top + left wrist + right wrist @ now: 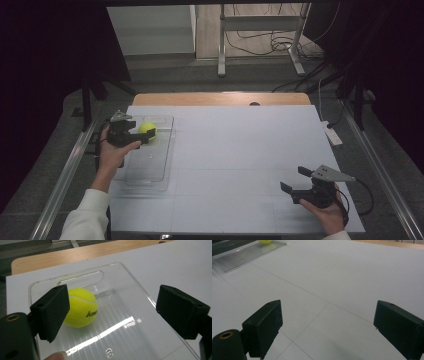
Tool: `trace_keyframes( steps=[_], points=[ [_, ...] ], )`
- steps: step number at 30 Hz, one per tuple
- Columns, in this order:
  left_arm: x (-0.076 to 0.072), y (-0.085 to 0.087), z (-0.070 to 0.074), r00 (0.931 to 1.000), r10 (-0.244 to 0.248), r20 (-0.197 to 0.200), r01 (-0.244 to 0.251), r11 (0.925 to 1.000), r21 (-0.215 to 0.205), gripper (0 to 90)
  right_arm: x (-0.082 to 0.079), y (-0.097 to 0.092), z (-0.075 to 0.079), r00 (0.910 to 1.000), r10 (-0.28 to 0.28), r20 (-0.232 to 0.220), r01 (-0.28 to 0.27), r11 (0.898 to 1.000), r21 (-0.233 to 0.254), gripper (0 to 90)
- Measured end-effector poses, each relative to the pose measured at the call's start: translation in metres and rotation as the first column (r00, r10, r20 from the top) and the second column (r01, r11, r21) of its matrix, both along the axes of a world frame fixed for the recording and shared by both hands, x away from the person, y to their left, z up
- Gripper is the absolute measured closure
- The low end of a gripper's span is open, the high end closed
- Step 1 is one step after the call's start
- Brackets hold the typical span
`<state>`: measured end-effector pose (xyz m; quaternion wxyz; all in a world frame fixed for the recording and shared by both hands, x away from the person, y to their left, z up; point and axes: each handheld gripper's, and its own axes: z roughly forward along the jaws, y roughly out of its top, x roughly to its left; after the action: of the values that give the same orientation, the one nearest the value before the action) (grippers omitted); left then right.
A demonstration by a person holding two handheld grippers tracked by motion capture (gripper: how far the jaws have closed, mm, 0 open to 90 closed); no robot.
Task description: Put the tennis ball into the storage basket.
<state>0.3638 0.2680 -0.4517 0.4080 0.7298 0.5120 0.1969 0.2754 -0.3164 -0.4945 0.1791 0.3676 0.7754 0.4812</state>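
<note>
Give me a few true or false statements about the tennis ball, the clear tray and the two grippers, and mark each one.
1. The tennis ball lies in the clear tray. True.
2. The left gripper is clamped on the ball. False: its jaws stand apart, and the ball sits free by one of them.
3. The right gripper holds a second ball. False: it is open and holds nothing, above the white table.
4. The tray lies on the table's left side in the high view. True.

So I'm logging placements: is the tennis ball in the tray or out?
In: the tennis ball rests on the clear tray's ribbed floor, inside its rim.
</note>
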Motion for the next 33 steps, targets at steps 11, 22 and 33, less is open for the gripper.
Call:
trace_keyframes(
  steps=[11,22,33],
  points=[
    [-0.016,-0.009,0.005,0.9978,-0.054,0.038,0.056,0.9975,-0.042,12.4,0.0,-0.001,0.0,1.0,-0.004,0.001,0.004,1.0,0.001,8.5],
    [-0.04,-0.021,0.007,0.9906,-0.107,0.085,0.113,0.9917,-0.062,12.2,0.001,-0.001,0.0,1.0,-0.004,0.003,0.004,1.0,0.002,8.4],
    [-0.072,-0.033,0.0,0.9822,-0.149,0.114,0.157,0.9855,-0.065,11.3,0.001,-0.002,0.001,1.0,-0.006,0.005,0.006,1.0,0.002,8.4]
  ],
)
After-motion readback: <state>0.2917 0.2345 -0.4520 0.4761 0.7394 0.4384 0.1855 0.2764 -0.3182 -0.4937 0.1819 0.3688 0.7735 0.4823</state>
